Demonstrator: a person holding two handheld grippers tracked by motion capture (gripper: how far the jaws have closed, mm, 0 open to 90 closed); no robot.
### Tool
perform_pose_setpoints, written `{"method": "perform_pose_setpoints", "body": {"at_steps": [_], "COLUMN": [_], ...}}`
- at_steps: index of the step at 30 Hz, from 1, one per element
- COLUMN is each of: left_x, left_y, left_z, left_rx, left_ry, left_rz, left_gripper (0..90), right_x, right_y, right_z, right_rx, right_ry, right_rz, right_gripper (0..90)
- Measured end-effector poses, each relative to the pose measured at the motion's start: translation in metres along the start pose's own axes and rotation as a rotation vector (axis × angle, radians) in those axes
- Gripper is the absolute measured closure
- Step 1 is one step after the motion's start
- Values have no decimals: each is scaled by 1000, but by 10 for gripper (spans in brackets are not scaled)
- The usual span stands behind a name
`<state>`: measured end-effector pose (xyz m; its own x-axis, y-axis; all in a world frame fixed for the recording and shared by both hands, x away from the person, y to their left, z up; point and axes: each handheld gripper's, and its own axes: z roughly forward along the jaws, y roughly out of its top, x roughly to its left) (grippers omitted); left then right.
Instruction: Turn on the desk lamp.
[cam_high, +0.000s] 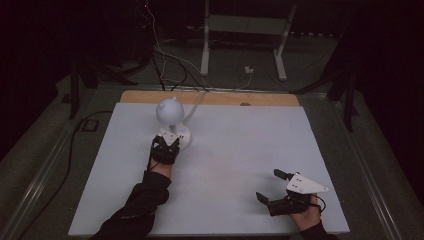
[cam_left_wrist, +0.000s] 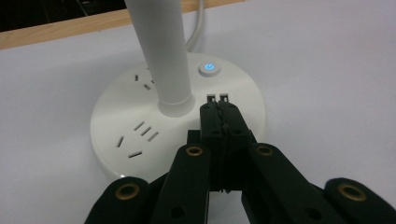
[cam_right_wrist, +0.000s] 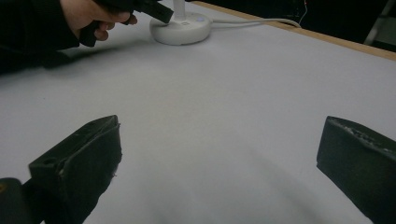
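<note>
At the left of the table (cam_high: 100, 200), the left gripper (cam_left_wrist: 219, 109) has its jaws pressed together with nothing between them, and their joined tip rests over the lamp base (cam_left_wrist: 116, 116), just short of two small slots (cam_left_wrist: 218, 97) at the foot of the stem (cam_left_wrist: 163, 51). Beyond those slots sits the power button (cam_left_wrist: 208, 68), its ring glowing blue. From above, the lamp head (cam_high: 169, 111) hangs over the base near the table's far left, and a white cord (cam_high: 195, 106) runs off the back edge.

The step in hand looks like pressing that button with the closed tip. To do it well, the tip should move a little farther forward and to the right, clear of the slots, then come straight down on the middle of the button. A light, short press should do; a sideways push could slide the base or rock the stem.

To the right, near the front edge, the right gripper (cam_high: 272, 186) rests with its jaws spread wide and empty, well apart from the lamp.

No brand or writing can be read. The one mark is the power symbol on the button; the base also carries socket holes (cam_left_wrist: 137, 135).
</note>
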<state>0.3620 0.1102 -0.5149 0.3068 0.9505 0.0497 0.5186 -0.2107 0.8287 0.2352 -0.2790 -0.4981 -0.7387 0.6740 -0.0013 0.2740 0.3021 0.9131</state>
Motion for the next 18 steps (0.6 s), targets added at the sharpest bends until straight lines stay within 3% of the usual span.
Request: {"method": "perform_pose_setpoints", "body": {"at_steps": [18], "left_x": [-2], "left_y": [0], "left_z": [4], "left_rx": [3], "left_ry": [12], "left_rz": [47], "left_gripper": [900], "right_x": [0], "right_y": [0], "right_z": [0], "right_rx": [6], "right_ry": [2], "right_rz": [2], "right_gripper": [0]}}
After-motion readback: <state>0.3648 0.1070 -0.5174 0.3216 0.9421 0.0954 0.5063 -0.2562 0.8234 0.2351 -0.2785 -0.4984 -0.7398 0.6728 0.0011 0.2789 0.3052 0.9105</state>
